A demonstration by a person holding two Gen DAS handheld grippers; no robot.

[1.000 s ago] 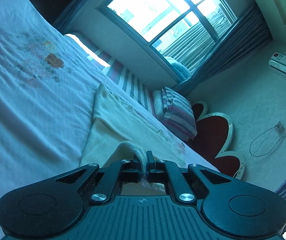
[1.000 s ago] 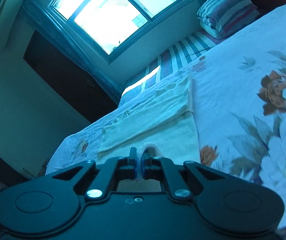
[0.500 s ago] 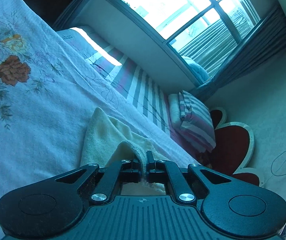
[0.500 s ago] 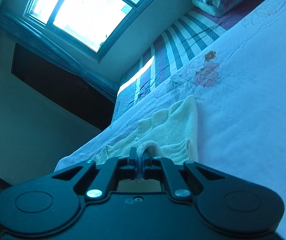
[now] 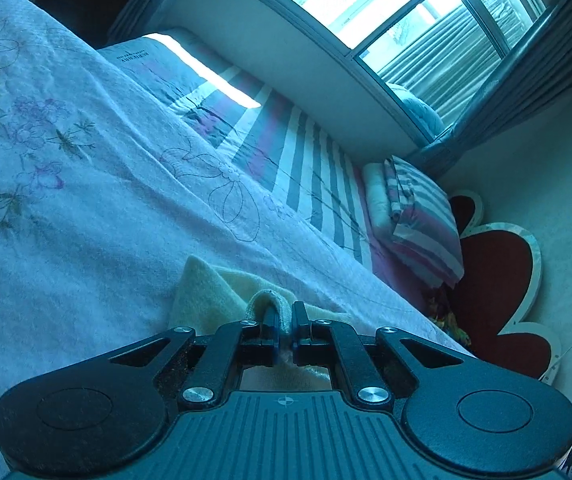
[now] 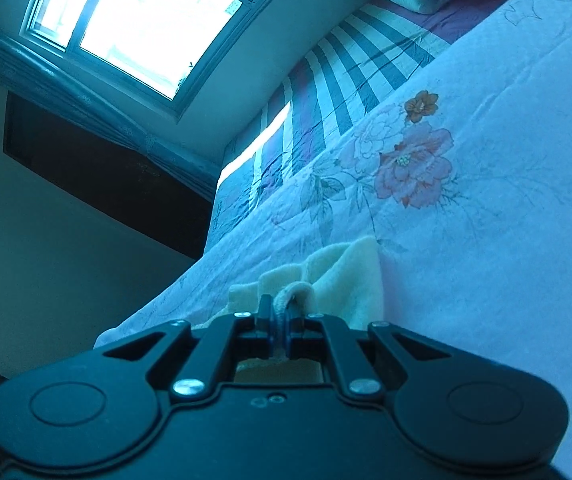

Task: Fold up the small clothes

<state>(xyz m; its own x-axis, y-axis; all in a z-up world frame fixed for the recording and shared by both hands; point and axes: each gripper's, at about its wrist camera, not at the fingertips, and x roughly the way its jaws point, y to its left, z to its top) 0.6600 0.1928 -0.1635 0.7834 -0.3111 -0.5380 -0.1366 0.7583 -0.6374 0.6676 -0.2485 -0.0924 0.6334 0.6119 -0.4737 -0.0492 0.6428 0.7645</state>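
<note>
Cream garment [image 5: 206, 300] edge pinched by both tools [image 5: 284, 326] [image 6: 282, 330].

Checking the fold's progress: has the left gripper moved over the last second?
Yes. The left gripper, clamped on the cream cloth, has carried it forward toward the striped sheet, which now looms nearer.

This was a bedroom in a home. A big bed [image 5: 86, 184] filled the left wrist view from 7 to 10 o'clock, spread with a white cover with flowers sewn on it. A striped sheet [image 5: 309, 168] lay past it. A folded striped quilt [image 5: 417, 220] sat at 3 o'clock beside a red headboard [image 5: 497, 276]. A large window [image 5: 365, 4] with curtains [image 5: 541, 76] shone at 1 o'clock.
</note>
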